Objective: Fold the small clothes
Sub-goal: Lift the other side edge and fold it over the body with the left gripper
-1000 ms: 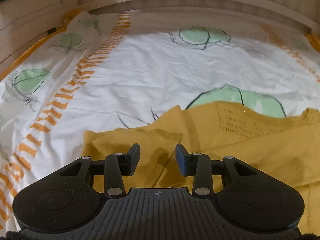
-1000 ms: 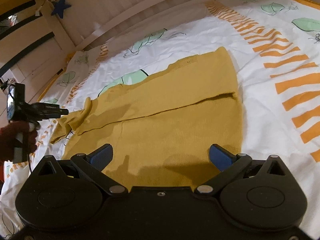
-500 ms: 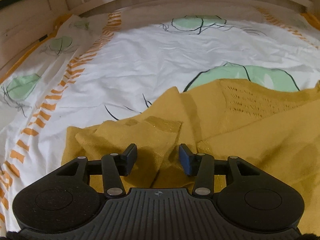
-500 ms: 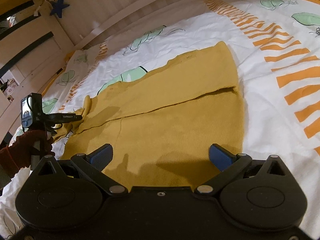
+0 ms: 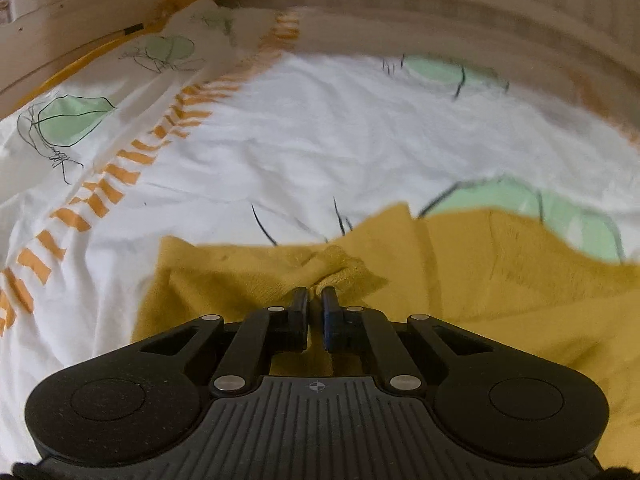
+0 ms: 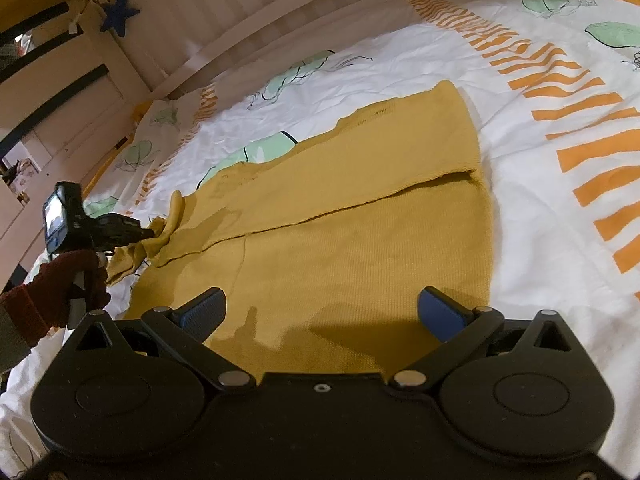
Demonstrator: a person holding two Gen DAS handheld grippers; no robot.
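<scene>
Mustard-yellow knitted garment [image 6: 360, 216] lies partly folded on the bed's white leaf-printed sheet [image 6: 532, 200]. Left gripper [image 5: 315, 294] jaws have just closed, pinching its bunched sleeve edge. Right gripper [image 6: 320, 312] jaws stand spread above the cloth.

A mustard-yellow knit garment [image 6: 360, 216] lies flat on the bed, one layer folded over along a straight edge, its bunched sleeve end [image 5: 340, 268] raised at the left.
</scene>
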